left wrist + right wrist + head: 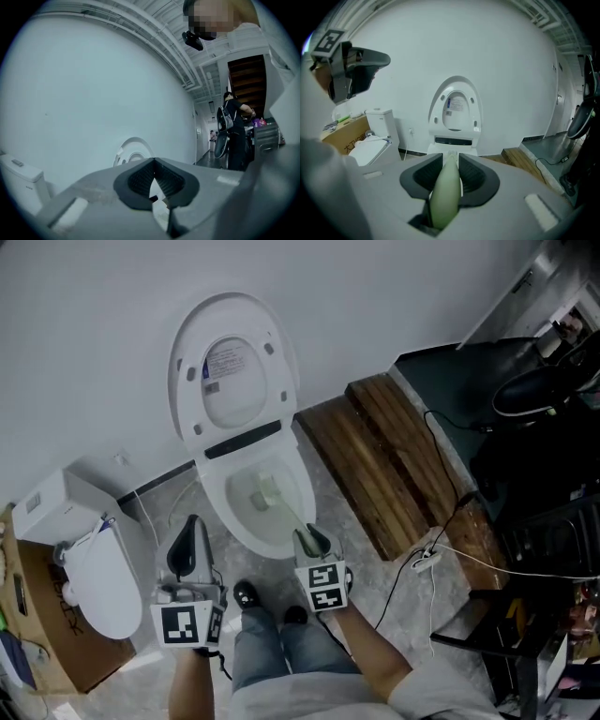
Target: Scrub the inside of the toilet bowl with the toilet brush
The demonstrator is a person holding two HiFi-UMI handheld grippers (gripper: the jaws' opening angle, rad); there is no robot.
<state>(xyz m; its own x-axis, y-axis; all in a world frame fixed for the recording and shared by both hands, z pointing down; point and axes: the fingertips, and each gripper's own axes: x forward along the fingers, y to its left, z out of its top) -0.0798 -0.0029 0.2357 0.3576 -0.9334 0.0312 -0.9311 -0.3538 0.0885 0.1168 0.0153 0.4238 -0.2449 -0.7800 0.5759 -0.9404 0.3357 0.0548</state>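
The white toilet (216, 488) stands with its lid (230, 367) raised against the wall. A pale green toilet brush (291, 517) slants down into the bowl, its head (266, 491) resting inside. My right gripper (312, 540) sits at the bowl's front rim, shut on the brush handle (445, 197), which runs between its jaws toward the toilet (456, 112). My left gripper (190, 538) hangs left of the bowl, shut with nothing in it; its pads (140, 178) meet at the tips and point at the wall and the lid (133, 150).
A second toilet (89, 573) lies on a cardboard box (37, 615) at the left. A wooden platform (394, 456) runs along the right, with cables and a power strip (427, 559) in front. The person's shoes (246, 594) are just before the bowl. A bystander (234, 126) stands far off.
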